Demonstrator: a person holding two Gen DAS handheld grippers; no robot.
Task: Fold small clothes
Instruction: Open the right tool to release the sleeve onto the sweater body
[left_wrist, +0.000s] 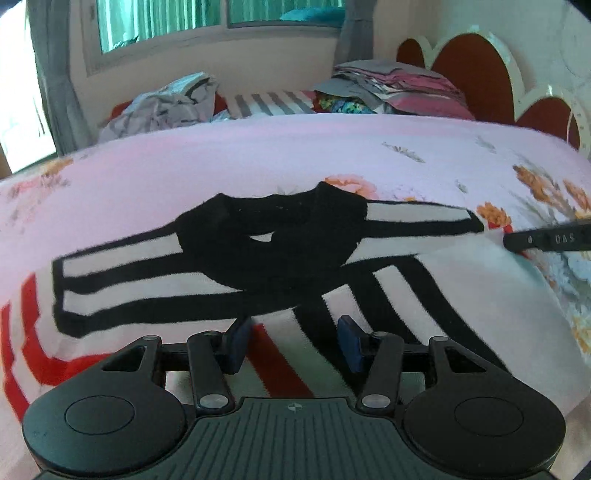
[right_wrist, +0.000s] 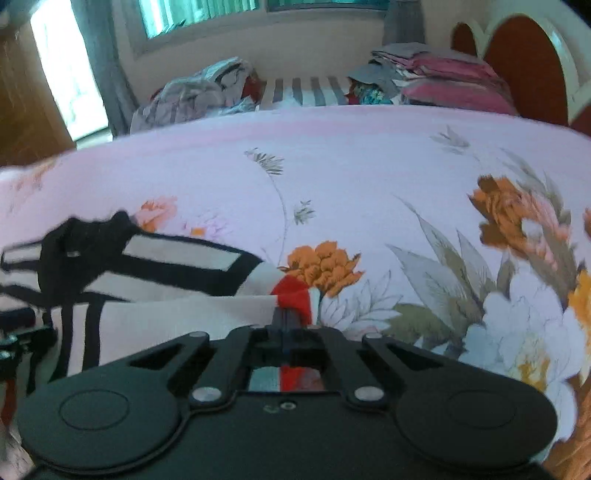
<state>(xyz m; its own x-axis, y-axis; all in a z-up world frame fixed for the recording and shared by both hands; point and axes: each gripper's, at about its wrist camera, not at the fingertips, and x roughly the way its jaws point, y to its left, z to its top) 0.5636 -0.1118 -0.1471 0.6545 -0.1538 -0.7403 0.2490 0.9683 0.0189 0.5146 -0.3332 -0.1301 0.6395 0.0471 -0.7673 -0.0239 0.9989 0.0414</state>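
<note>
Black and white stripes, with some red ones, run across the small shirt (left_wrist: 236, 266) that we are folding. It lies spread on the bed (left_wrist: 295, 155), on a pink sheet with orange flowers. Its black neck part sits in the middle, and both sleeves look laid across the body already.

To do this step well, we think we should pull the cloth slowly and keep it low, so the sleeves do not slip out of place. We should line up the edges before we let go, and both sides should move together so the fold stays straight.

Our right gripper (right_wrist: 290, 319) is closed tight on the shirt's right edge, pinching a red bit of the cloth. In the left view we see its black finger reaching in at the corner of the shirt.

Our left gripper (left_wrist: 293, 343) is about half open. Its blue pads (left_wrist: 236, 343) hang just over the near, striped part of the shirt. Nothing is pinched between them, so it holds nothing.

Farther back on the bed we see a messy heap of clothes (left_wrist: 166, 107) and a neat folded stack (left_wrist: 399, 88) by the red headboard (left_wrist: 476, 70).
</note>
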